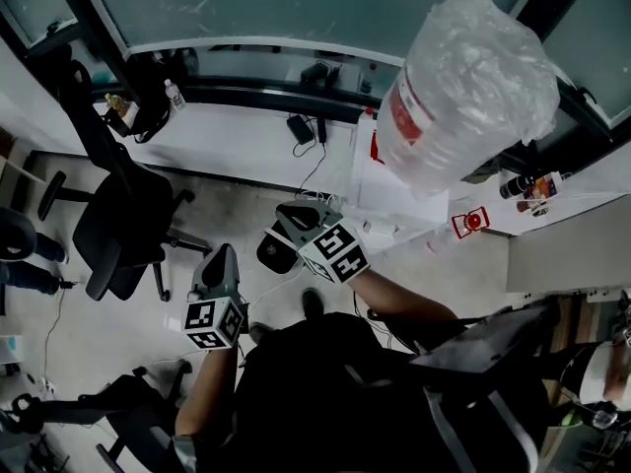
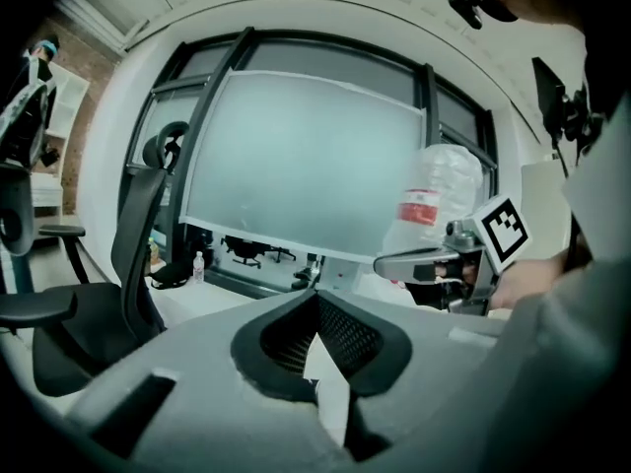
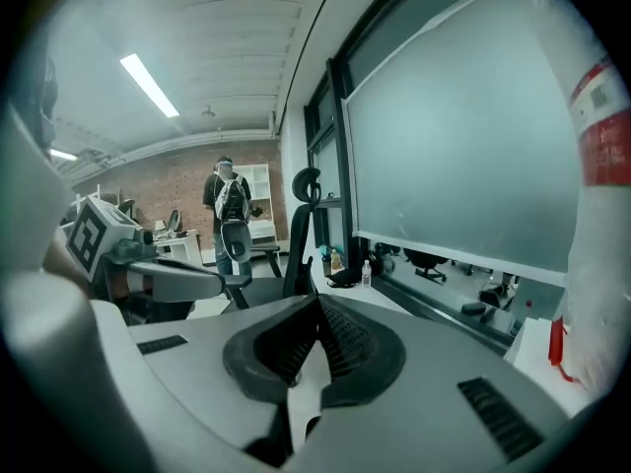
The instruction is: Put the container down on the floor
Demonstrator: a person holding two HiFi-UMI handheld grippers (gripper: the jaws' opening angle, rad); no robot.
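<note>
The container (image 1: 463, 87) is a big clear plastic water jug with a red label. It sits high at the upper right of the head view, over a white unit (image 1: 389, 190). It also shows in the left gripper view as the jug (image 2: 439, 200) and at the right edge of the right gripper view as the jug (image 3: 601, 215). My left gripper (image 1: 222, 254) is shut and empty, raised over the floor left of my body; its jaws (image 2: 317, 294) meet. My right gripper (image 1: 291, 217) is shut too, with nothing between its jaws (image 3: 317, 305), left of the jug and apart from it.
A black office chair (image 1: 123, 225) stands at the left by a white desk (image 1: 237, 141) with a small bottle (image 1: 175, 94) and cables. More chairs sit at the bottom left (image 1: 118, 402) and bottom right (image 1: 493, 348). A person (image 3: 229, 215) stands far off.
</note>
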